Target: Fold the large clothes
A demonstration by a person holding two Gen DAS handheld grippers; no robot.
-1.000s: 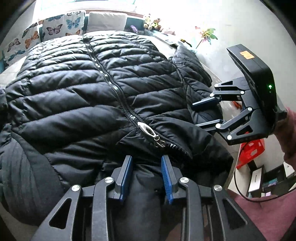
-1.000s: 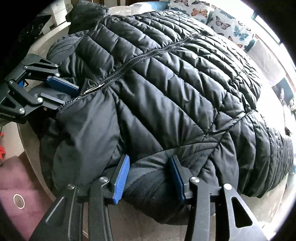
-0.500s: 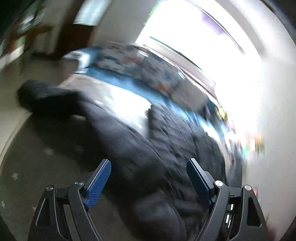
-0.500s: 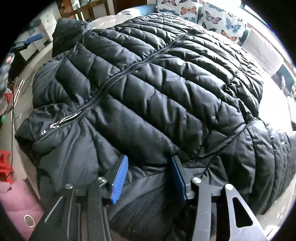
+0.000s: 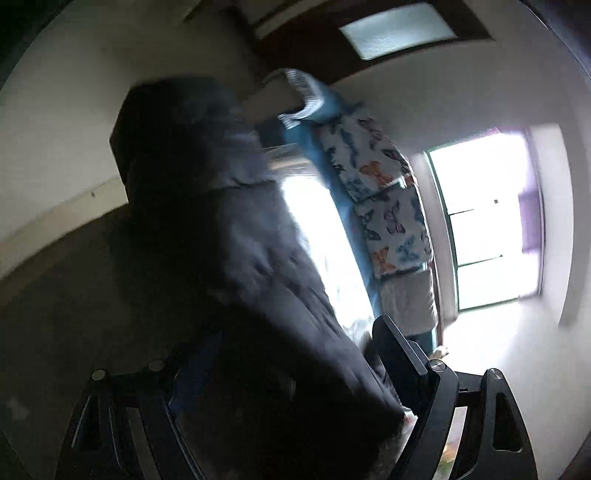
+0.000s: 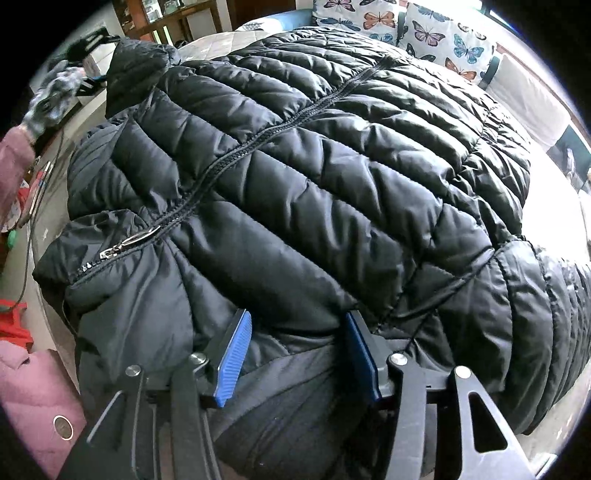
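While my right tongs sit nearly where they were a second ago, the left tongs have swung far away from the collar. Back then they were pinched on the neck of the black puffer jacket right below the zipper pull; now they're over by the far sleeve, and the left view is rolled sideways and blurry. The left jaws stand wide, with the dark sleeve lying between them, but I can't tell if the pads actually press it.

Right side: the jaws are opening. They're spread wider than before, and the shoulder fabric still bulges between the blue pads, looking loose rather than squeezed.

The jacket itself hasn't gone anywhere. It's spread front-up and zipped across the bed, hem toward the butterfly pillows. In the right view, my left hand is now a blur up at the far left edge.
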